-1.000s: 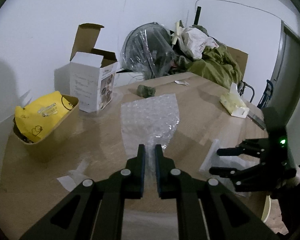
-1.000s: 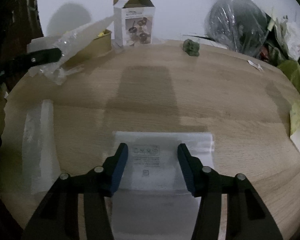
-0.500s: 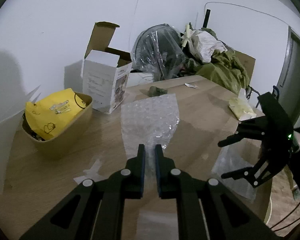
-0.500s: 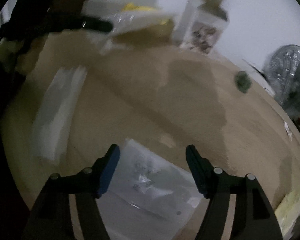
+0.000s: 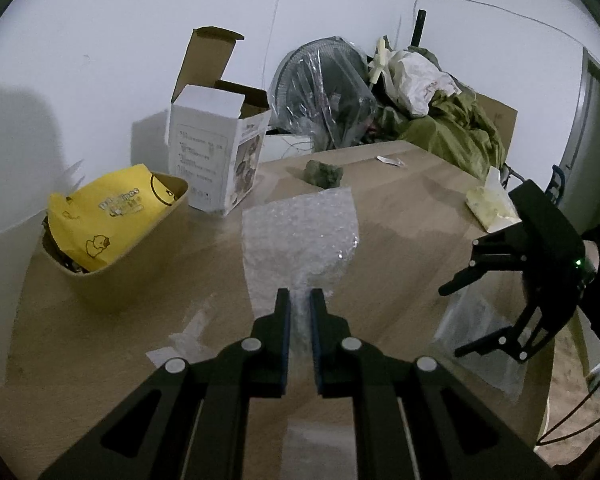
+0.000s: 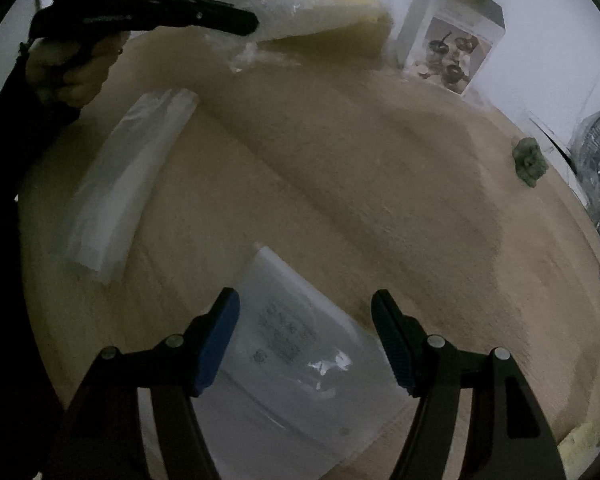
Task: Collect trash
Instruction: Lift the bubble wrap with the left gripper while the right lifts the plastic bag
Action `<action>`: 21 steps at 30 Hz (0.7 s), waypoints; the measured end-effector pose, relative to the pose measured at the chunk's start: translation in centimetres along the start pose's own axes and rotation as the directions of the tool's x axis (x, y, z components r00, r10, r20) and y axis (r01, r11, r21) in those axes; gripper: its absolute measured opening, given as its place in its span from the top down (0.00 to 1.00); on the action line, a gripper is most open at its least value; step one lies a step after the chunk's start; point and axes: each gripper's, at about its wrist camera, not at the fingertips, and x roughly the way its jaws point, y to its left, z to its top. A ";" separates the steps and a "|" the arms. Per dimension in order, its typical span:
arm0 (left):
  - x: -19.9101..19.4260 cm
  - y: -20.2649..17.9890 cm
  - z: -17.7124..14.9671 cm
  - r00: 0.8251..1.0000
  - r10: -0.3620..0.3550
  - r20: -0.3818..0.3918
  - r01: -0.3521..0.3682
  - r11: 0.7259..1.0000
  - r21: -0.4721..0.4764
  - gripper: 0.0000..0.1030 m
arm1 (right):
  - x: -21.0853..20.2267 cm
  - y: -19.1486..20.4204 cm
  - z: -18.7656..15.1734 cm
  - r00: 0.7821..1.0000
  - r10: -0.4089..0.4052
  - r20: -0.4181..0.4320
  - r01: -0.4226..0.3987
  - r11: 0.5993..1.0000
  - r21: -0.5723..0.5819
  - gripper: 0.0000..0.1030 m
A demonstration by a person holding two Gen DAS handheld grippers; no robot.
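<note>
My left gripper (image 5: 300,300) is shut on the near end of a clear bubble wrap sheet (image 5: 300,236), which it holds up over the wooden table (image 5: 400,220). The right wrist view shows it at the top left as the left gripper (image 6: 248,24) with the bubble wrap (image 6: 300,16) sticking out. My right gripper (image 6: 305,304) stands open, pointing steeply down over a clear plastic bag (image 6: 292,344) with a printed label that lies flat on the table. From the left wrist, the right gripper (image 5: 452,322) hovers above that bag (image 5: 480,344).
A tan bin (image 5: 112,264) holding a yellow package (image 5: 100,216) stands at the left, an open white carton (image 5: 216,160) behind it. A folded clear plastic strip (image 6: 128,184), a green crumpled lump (image 6: 530,162) and a yellowish packet (image 5: 488,204) lie on the table. A wrapped fan (image 5: 324,96) and clutter stand behind.
My right gripper has rolled and its jaws have spread wider over the clear bag. The left gripper still holds the bubble wrap in about the same place.
</note>
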 end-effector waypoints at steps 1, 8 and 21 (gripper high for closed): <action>0.0 0.0 0.0 1.000 -0.001 0.000 0.001 1.000 0.002 0.92 | 0.0 -0.2 -0.2 1.000 0.007 0.009 -0.007 1.000 0.006 0.36; 0.3 -0.1 0.0 1.000 0.005 -0.005 -0.005 1.000 0.012 0.92 | -0.1 0.0 -1.1 0.998 0.031 0.061 -0.034 0.999 0.039 0.50; -1.1 -2.3 -0.1 0.999 -0.007 0.048 0.004 0.998 0.060 0.92 | -1.9 3.9 -2.3 0.988 -0.084 0.131 0.075 0.994 0.075 0.95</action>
